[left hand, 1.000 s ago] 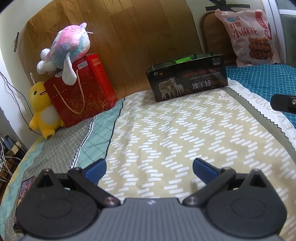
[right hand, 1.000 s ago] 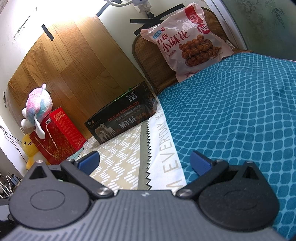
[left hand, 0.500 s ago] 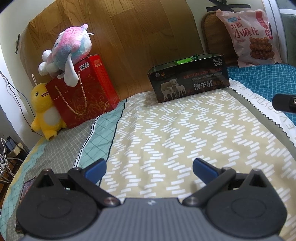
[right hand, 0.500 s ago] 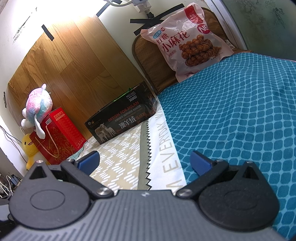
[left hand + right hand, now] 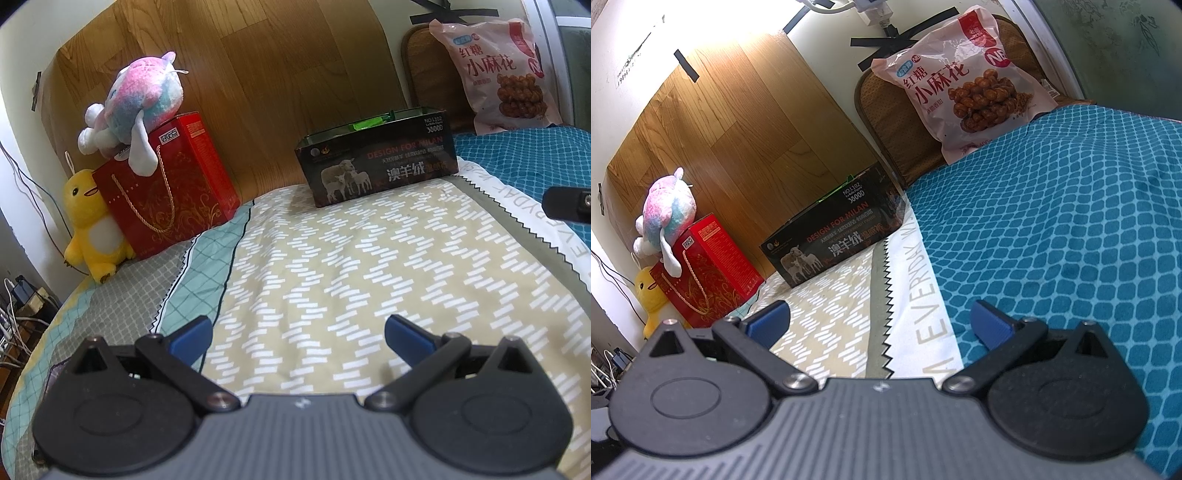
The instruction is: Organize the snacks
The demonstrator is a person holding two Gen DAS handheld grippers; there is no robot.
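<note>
A pink snack bag (image 5: 498, 74) with fried twists printed on it leans upright against a brown cushion at the head of the bed; it also shows in the right wrist view (image 5: 967, 81). A dark open-top box (image 5: 376, 162) with sheep printed on it stands on the bed by the wooden board, also in the right wrist view (image 5: 831, 243); something green shows inside it. My left gripper (image 5: 297, 334) is open and empty, low over the beige patterned sheet. My right gripper (image 5: 881, 319) is open and empty, over the seam between the beige sheet and the teal blanket.
A red gift bag (image 5: 166, 184) with a pastel plush (image 5: 136, 107) on top and a yellow duck plush (image 5: 92, 225) stand at the far left. The teal blanket (image 5: 1071, 221) covers the right side. The other gripper's tip (image 5: 569, 203) shows at the right edge. Cables lie off the bed's left edge.
The left wrist view has shifted slightly, with the scene sitting a little lower and nearer. The right gripper has not moved. Both grippers stay open.
</note>
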